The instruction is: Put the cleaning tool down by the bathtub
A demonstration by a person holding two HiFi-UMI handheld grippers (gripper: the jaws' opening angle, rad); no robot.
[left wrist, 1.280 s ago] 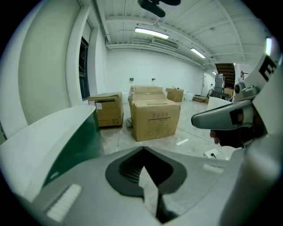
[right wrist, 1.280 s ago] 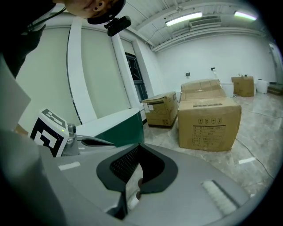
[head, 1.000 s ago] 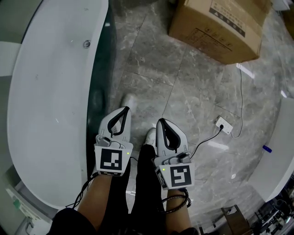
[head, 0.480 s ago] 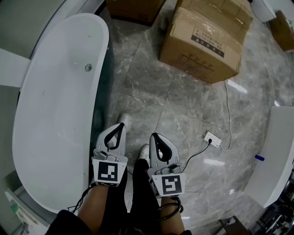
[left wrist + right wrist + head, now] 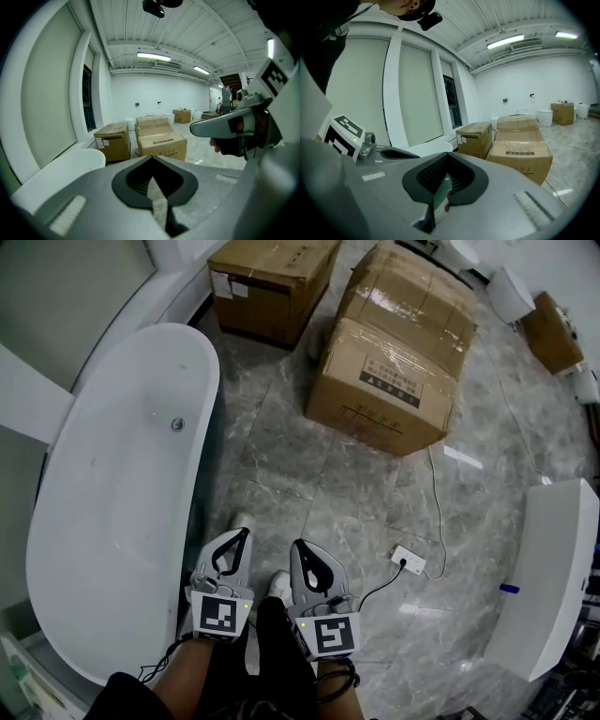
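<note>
I held my left gripper (image 5: 242, 532) low and near, just right of the white bathtub (image 5: 112, 502). Its fingers were clenched, tips pressed together with nothing between them. My right gripper (image 5: 298, 545) hung just beside it on the right, the two apart but close. Its fingers were clenched on nothing as well. Both pointed away from me, toward the far end of the room.

The bathtub ran along the left, from near me to the far wall, with its drain (image 5: 177, 425) toward the far end. I could not make out the cleaning tool in any view.

My white shoe (image 5: 242, 523) stood on the grey marble floor (image 5: 356, 474), just beyond the left gripper.

Farther off, a large cardboard box (image 5: 394, 362) sat on the floor to the right of the tub's far end. A smaller cardboard box (image 5: 267, 282) stood to its left, by the wall. A white power strip (image 5: 409, 560) lay on the floor right of my right gripper, a cord running from it. At the right edge stood a white fixture (image 5: 548, 577) with a small blue thing (image 5: 509, 589) on its near rim.
</note>
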